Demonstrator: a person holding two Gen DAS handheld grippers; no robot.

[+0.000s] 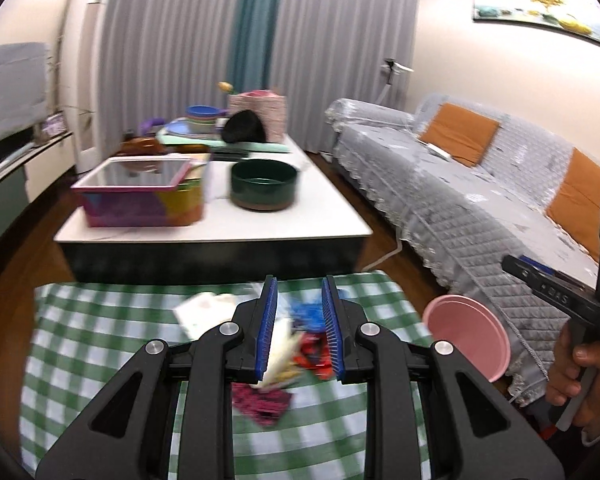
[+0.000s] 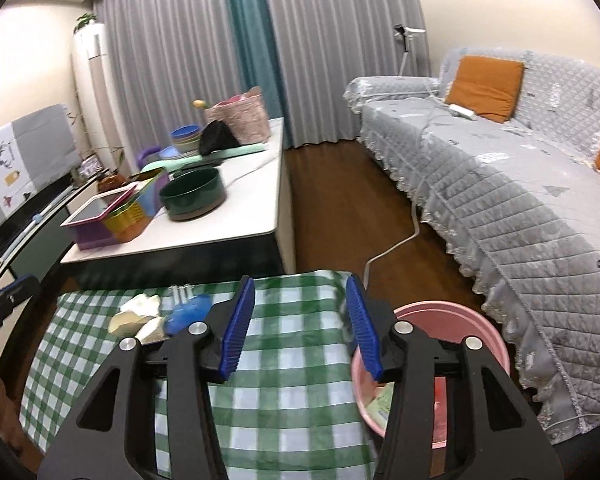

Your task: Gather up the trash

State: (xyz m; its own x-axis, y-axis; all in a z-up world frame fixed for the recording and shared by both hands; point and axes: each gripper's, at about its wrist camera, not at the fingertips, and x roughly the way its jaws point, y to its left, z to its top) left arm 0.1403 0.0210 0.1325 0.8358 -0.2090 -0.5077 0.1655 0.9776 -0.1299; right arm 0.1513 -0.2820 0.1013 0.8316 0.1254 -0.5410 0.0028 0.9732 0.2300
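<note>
Only the right wrist view shows paper (image 2: 382, 402) inside the pink bin (image 2: 480, 312).

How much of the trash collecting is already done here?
Done: some scraps already lie in the pink bin. In hand: the left tongs grip a wrapper bundle; the right tongs are open and empty. Left: white paper and a blue piece on the checked cloth.

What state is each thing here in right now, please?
Left gripper: shut on a pale wrapper.
Right gripper: open, nothing between its fingers.
Pink bin: upright, some trash inside.
Green bowl: upright on the white table.
</note>
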